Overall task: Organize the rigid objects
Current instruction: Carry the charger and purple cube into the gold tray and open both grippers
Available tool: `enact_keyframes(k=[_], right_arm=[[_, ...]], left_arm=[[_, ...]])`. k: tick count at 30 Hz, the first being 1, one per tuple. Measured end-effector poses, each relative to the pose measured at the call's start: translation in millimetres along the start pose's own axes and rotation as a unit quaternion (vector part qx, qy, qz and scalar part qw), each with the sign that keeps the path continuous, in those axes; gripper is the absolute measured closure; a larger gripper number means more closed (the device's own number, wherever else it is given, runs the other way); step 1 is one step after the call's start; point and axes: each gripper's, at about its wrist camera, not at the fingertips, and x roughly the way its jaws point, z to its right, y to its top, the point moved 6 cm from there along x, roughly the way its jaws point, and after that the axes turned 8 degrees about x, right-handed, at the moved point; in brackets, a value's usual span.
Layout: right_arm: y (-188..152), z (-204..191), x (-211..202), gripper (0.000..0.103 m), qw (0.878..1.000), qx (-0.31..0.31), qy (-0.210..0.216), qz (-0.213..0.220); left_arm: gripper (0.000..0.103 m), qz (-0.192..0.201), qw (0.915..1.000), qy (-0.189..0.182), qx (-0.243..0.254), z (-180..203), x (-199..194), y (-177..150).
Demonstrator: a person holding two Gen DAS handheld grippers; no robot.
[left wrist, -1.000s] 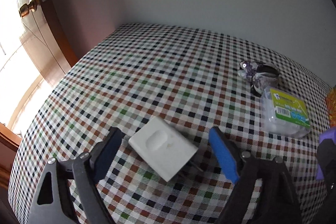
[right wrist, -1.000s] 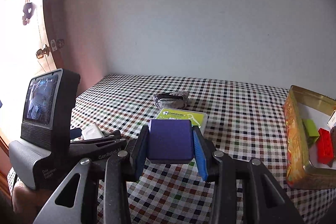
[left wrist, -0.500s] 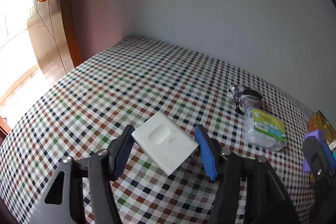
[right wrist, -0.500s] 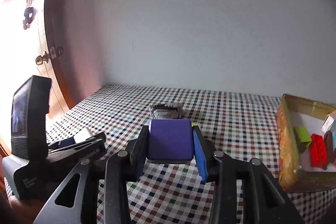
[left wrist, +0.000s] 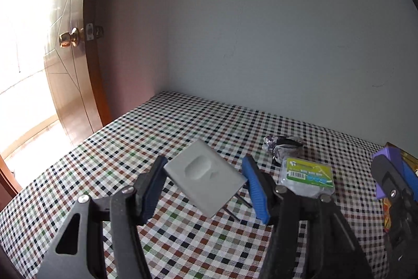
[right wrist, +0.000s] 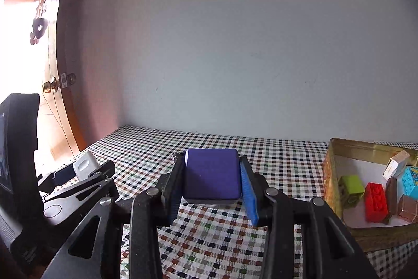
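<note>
My left gripper (left wrist: pixel 205 179) is shut on a white plug adapter (left wrist: pixel 206 177), held corner to corner above the checked tablecloth with its two metal prongs pointing down to the right. My right gripper (right wrist: pixel 211 179) is shut on a purple block (right wrist: pixel 211 175), lifted off the cloth. In the right wrist view the left gripper (right wrist: pixel 86 169) shows at the left with the white adapter (right wrist: pixel 85 168) in it. In the left wrist view the right gripper's fingers (left wrist: pixel 386 174) and the purple block (left wrist: pixel 390 152) stand at the right edge.
A gold tin box (right wrist: pixel 330 174) at the right holds green (right wrist: pixel 351 188), red (right wrist: pixel 376 200) and other small blocks. A clear box with a green label (left wrist: pixel 307 175) and a dark crumpled wrapper (left wrist: pixel 283 144) lie on the cloth. A wooden door (left wrist: pixel 68 69) stands at the left; a wall runs behind.
The left gripper closed on the white adapter, lifted it off the cloth and swung right, tilting up. The right gripper rose slightly and turned toward the tin box, block still held.
</note>
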Motion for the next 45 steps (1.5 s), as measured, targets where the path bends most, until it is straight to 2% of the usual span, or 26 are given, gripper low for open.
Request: enact_keyframes(k=[4, 12, 24, 45], right_arm=[[2.7, 5.8, -11.7, 0.060, 1.000, -0.007, -0.002, 0.018], [6.5, 16.2, -31.0, 0.060, 0.999, -0.017, -0.008, 0.043], [12.6, 41.3, -50.8, 0.060, 0.998, -0.013, -0.024, 0.062], [23.8, 125.5, -96.9, 0.060, 0.992, 0.016, -0.081, 0.092]], left_arm=[[0.044, -0.001, 1.0000, -0.001, 0.007, 10.2, 3.5, 1.2], [0.044, 0.012, 0.9992, -0.007, 0.037, 47.5, -14.0, 3.1], [0.044, 0.011, 0.9988, -0.031, 0.035, 84.8, -34.6, -2.7], [0.044, 0.028, 0.9946, -0.082, 0.058, 164.0, -66.2, 2.3]])
